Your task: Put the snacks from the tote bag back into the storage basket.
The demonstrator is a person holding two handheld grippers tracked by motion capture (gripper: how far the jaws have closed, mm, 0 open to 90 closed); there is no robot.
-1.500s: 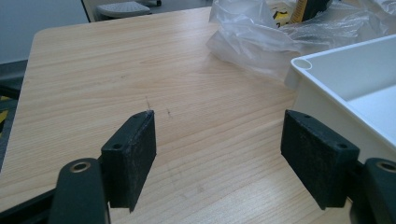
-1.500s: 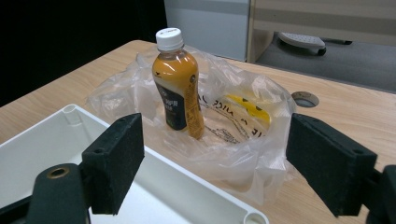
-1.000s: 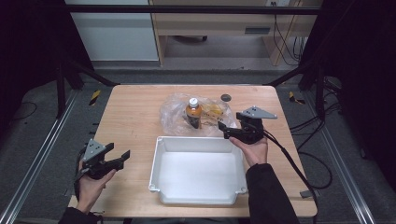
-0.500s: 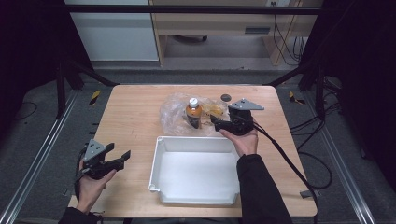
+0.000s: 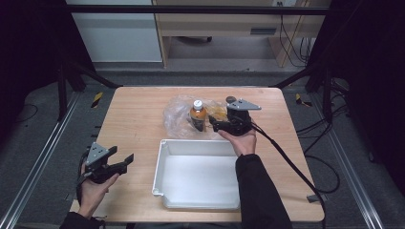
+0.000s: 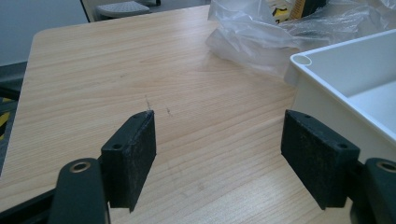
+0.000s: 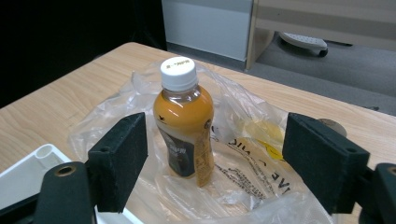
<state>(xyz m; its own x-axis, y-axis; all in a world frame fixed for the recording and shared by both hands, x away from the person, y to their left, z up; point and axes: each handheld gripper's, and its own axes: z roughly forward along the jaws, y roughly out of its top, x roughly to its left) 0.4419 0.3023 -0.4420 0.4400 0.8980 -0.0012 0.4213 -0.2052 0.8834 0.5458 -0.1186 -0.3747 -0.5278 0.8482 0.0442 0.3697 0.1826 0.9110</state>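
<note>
The small clear plastic bottle of orange-brown drink w/ a white screw cap (image 7: 183,122) stands upright on a crumpled clear plastic bag (image 7: 243,158), which lies on the light wooden table (image 5: 138,119) near the far edge, a bit right of centre. Bottle's long axis is vertical, cap up, dark label facing the right gripper view. The right gripper (image 5: 216,125) sits just right of the bottle in the high view, held level and pointing at it; its jaws have just been closing but aren't on anything yet: in the right gripper view the bottle stands ahead of the pads, closer to the left pad (image 7: 119,161) than the other, w/ clear air on both sides. So released, nothing grasped. That's the relation the next move likely turns on: bottle is straight ahead of the jaws but off-centre, so prob. a short push forward plus a small sideways shift before squeezing round the body below the cap. The right hand is by far the nearer one. The left gripper (image 5: 123,162) hovers well apart, by the near-left corner, jaws spread wide and empty over bare wood. Between them, along the near edge, sits the white rectangular plastic tray (image 5: 165,164), nothing in it.
</note>
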